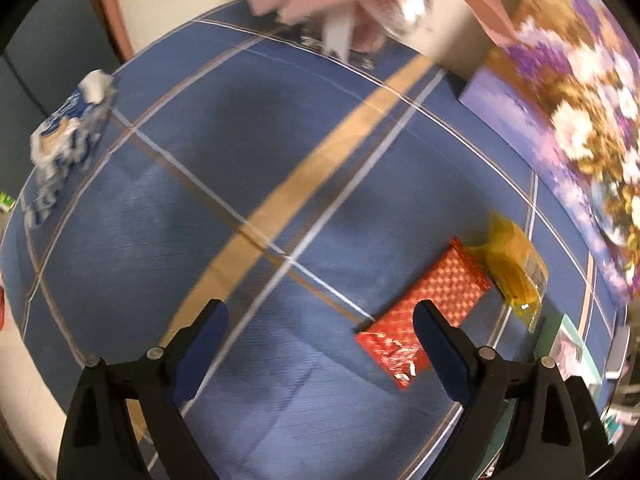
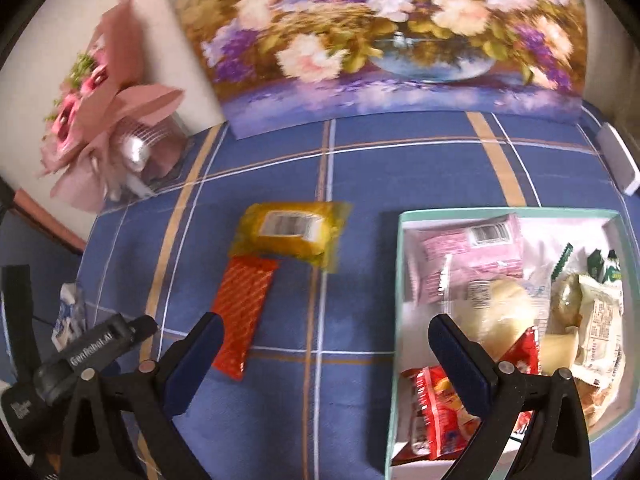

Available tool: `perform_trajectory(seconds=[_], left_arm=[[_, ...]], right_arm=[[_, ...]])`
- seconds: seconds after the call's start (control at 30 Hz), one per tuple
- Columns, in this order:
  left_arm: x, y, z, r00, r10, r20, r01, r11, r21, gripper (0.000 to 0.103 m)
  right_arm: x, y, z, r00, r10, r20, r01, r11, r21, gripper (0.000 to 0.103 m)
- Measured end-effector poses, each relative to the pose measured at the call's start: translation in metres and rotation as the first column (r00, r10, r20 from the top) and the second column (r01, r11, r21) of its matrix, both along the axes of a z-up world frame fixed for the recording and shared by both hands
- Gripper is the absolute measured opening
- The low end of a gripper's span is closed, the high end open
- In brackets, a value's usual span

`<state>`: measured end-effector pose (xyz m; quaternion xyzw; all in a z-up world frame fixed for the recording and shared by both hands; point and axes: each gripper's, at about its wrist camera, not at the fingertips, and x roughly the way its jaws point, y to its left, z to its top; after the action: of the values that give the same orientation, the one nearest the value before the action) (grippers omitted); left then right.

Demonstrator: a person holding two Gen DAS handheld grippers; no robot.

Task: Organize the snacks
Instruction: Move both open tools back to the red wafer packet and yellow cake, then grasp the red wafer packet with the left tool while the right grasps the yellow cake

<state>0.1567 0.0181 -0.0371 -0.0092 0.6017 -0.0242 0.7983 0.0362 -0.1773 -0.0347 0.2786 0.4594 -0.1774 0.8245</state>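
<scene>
The left gripper (image 1: 320, 320) is hanging wide open and empty over the blue plaid tabletop (image 1: 280, 140), with the red pack (image 1: 420, 316) lying at its four o'clock, one blue pad overlapping it in view. The yellow pack (image 1: 512, 268) is touching the red pack's far end at two o'clock. The right gripper (image 2: 326, 344) is also gaping empty, between the red pack (image 2: 244, 312) at ten o'clock and the box (image 2: 404, 264) of snacks at three o'clock. Likely risks: the flat red pack is hugging the cloth, so pads may skid over it (or bunch the fabric); nudging it could shove the yellow pack (image 2: 292, 232); both grippers are converging on the same spot and might collide.
</scene>
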Motion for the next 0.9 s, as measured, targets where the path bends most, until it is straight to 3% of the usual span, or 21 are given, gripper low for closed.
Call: perform_trajectory(seconds=[0.6,0.83,0.9], left_arm=[[-0.007,-0.074,-0.042,0.964,-0.263,-0.044,0.265,0.963,0.055,0.094],[-0.005,-0.082,-0.056,0.959,-0.275,-0.063,0.280,0.954,0.108,0.091],[-0.003,-0.080,-0.058,0.962,-0.263,-0.069,0.269,0.959,0.090,0.087]], right_arm=[[-0.010,-0.028,-0.012,0.998,-0.058,-0.021,0.058,0.998,0.005,0.103],[-0.010,-0.029,-0.013,0.998,-0.059,-0.022,0.059,0.998,0.002,0.103],[-0.010,-0.030,-0.013,0.998,-0.060,-0.021,0.061,0.998,0.005,0.103]])
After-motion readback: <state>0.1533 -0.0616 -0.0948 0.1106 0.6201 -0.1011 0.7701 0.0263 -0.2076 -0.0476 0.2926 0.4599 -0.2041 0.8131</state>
